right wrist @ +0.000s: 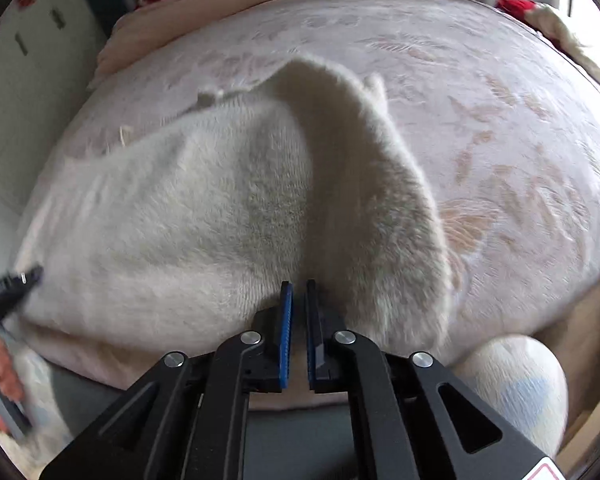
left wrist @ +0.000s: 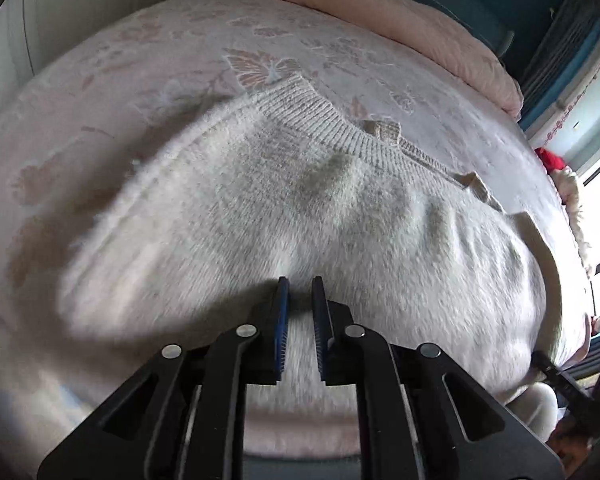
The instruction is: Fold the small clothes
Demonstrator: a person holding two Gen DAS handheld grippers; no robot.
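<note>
A fuzzy cream sweater (left wrist: 300,208) lies spread on a bed (left wrist: 140,52), near the front edge of the mattress. In the left wrist view its ribbed neckband (left wrist: 324,114) runs along the far side, with small knitted tabs (left wrist: 384,128) sticking up beside it. In the right wrist view the sweater (right wrist: 180,220) shows a tall fold (right wrist: 352,160) that rises like a ridge from the near edge toward the middle of the bed, the fabric standing up there while the rest lies flat to the left of it.

The left hand-held gripper (left wrist: 300,308) hovers over the near part of the sweater, tilted down at it. Its blue-padded fingers (left wrist: 281,320) stand a little apart with a narrow gap between them, and no cloth is pinched in that gap. The right hand-held gripper (right wrist: 299,312) sits at the foot of the raised fold; its fingers (right wrist: 286,328) are almost together, with a thin slot left, and whether any cloth is caught at the tips cannot be told.

The bed wears a pale pink cover with butterfly (left wrist: 260,68) and flower patterns. A folded peach quilt (left wrist: 380,8) lies along the far side. At the left edge of the right wrist view, the other hand-held gripper (right wrist: 8,284) and part of a hand (right wrist: 4,372) show, blurred. A pale rounded shape (right wrist: 516,380) sits at the lower right.
</note>
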